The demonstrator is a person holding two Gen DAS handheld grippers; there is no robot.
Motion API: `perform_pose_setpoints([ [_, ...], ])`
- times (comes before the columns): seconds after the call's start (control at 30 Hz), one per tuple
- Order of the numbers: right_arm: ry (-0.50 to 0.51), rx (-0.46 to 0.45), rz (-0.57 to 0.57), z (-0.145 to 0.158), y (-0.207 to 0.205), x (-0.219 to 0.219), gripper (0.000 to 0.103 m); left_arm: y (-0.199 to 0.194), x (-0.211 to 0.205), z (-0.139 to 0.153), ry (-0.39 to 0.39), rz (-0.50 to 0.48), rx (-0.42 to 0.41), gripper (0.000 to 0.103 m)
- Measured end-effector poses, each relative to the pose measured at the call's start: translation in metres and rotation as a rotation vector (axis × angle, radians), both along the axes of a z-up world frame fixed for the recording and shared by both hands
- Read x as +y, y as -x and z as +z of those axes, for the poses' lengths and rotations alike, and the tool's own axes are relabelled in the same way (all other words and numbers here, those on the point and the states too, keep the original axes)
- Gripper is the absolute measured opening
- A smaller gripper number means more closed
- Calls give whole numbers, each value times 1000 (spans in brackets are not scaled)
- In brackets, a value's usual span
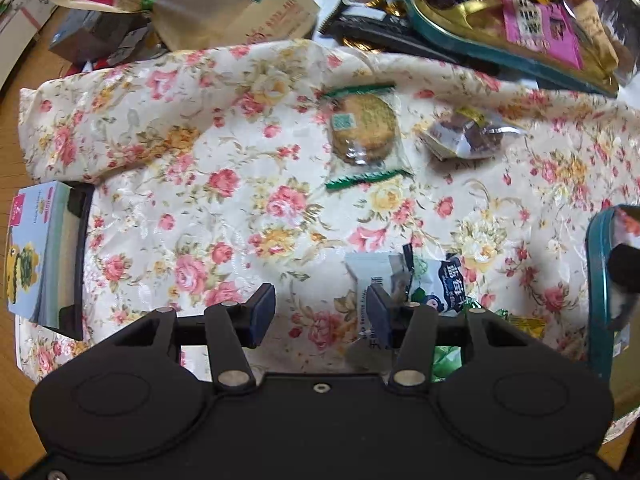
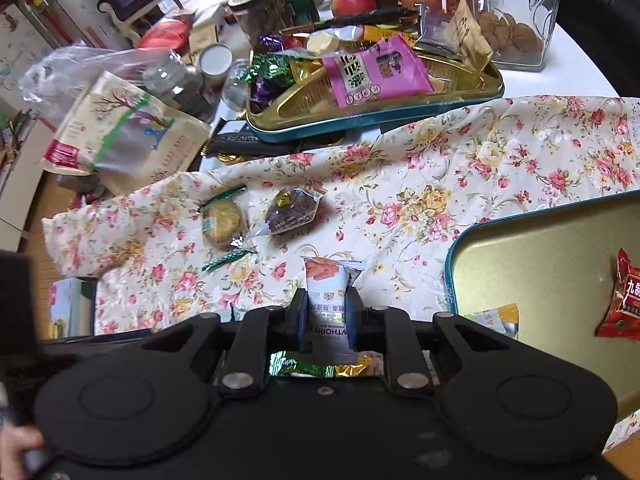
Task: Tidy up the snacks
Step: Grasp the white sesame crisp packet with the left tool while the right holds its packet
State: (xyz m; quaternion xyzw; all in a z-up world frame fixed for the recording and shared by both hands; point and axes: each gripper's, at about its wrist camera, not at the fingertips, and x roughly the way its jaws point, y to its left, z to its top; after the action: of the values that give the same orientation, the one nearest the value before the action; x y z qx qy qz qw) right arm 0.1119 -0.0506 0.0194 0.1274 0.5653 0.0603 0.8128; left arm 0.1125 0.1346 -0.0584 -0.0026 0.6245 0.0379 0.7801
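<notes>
Currently: right tongs [image 2: 326, 316] clenched on white snack packet [image 2: 328, 292], lifted above floral cloth [image 2: 440, 184]; left tongs [image 1: 320, 312] released, empty. Next, likely: carry packet into teal-rimmed tray [image 2: 520, 280].

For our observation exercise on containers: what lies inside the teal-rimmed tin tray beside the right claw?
In the right wrist view, the tin tray holds a red snack packet and an orange-edged packet, partly hidden by the right claw. The tray's near part is covered.
</notes>
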Motion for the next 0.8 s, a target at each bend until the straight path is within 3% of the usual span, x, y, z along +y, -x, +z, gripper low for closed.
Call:
perform_pose_setpoints([
  [0.13, -12, -19, 15, 8, 6, -3, 21, 0, -13, -9, 38, -17, 15, 56],
  [0.47, -35, -29, 12, 14, 9, -9, 21, -3, -31, -28, -6, -46, 49, 57],
  [0.63, -38, -29, 5, 15, 8, -9, 21, -6, -19, -32, 62, -7, 81, 55],
  [0.67, -38, -31, 4, 15, 9, -9, 21, -6, -16, -32, 68, 2, 91, 51],
  [0.73, -38, -34, 6, 16, 9, -8, 21, -6, -13, -30, 73, 8, 103, 31],
  [0.8, -37, -40, 6, 18, 10, -6, 21, -4, -5, -27, 101, 35, 100, 27],
])
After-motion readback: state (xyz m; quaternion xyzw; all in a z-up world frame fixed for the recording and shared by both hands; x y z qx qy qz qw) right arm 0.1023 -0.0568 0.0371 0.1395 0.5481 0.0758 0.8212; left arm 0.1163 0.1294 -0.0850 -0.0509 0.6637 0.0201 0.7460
